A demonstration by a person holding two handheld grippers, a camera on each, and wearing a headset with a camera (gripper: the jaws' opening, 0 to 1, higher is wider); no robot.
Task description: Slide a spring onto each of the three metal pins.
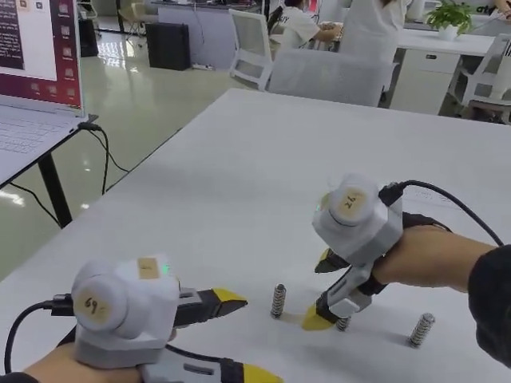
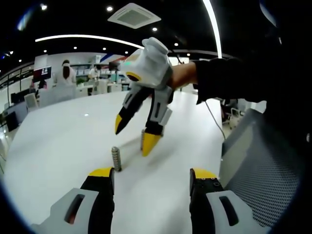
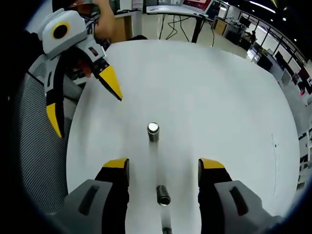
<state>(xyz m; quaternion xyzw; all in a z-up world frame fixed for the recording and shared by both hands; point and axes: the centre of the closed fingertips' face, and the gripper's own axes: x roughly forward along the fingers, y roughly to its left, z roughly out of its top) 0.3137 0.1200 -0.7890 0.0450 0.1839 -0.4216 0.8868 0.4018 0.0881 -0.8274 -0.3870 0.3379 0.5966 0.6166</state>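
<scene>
Springs (image 1: 278, 301) number three, upright on table (image 1: 239, 175); left gripper (image 1: 249, 335), right gripper (image 1: 319, 293): jaws apart, empty

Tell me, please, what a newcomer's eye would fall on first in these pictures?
First, the white-bodied, yellow-tipped right tongs, open and pointing down at the white table, with the middle of three small spring-wrapped grey metal pins between their jaws. Next, the matching left tongs, also open, low at the near left of the head view.
</scene>
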